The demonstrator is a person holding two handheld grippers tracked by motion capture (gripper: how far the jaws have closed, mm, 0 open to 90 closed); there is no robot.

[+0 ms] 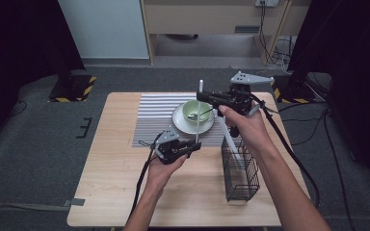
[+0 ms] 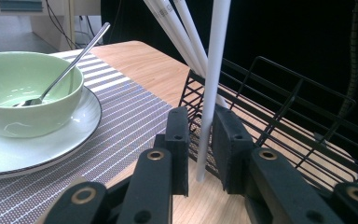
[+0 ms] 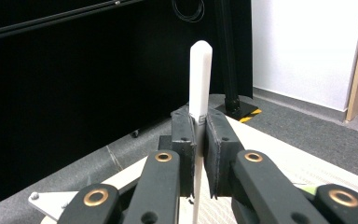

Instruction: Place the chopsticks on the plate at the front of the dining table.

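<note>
Thing in hand: a long thin white plastic stick (image 1: 199,111) stands straight up, over the striped grey mat (image 1: 151,120) on the wooden bench (image 1: 111,183).
Right gripper (image 3: 196,135): its fingers are pressed tight on the stick near its rounded top.
Left gripper (image 2: 205,140): its fingers sit narrow, one on each side of the stick's low end. A thin gap shows, so they do not pinch it yet.
Nearby: a black wire basket (image 1: 241,171) with more white sticks (image 2: 179,32) leaning in it, just beside the left gripper. A pale green bowl (image 1: 196,111) with a metal spoon (image 2: 65,70) sits on a white plate (image 1: 180,124).
Step, my guess: pass the stick from one gripper to the other.
Do it well: keep the right fingers tight until the left ones pinch firmly. Keep the stick straight. Stay away from the bowl and basket.
</note>
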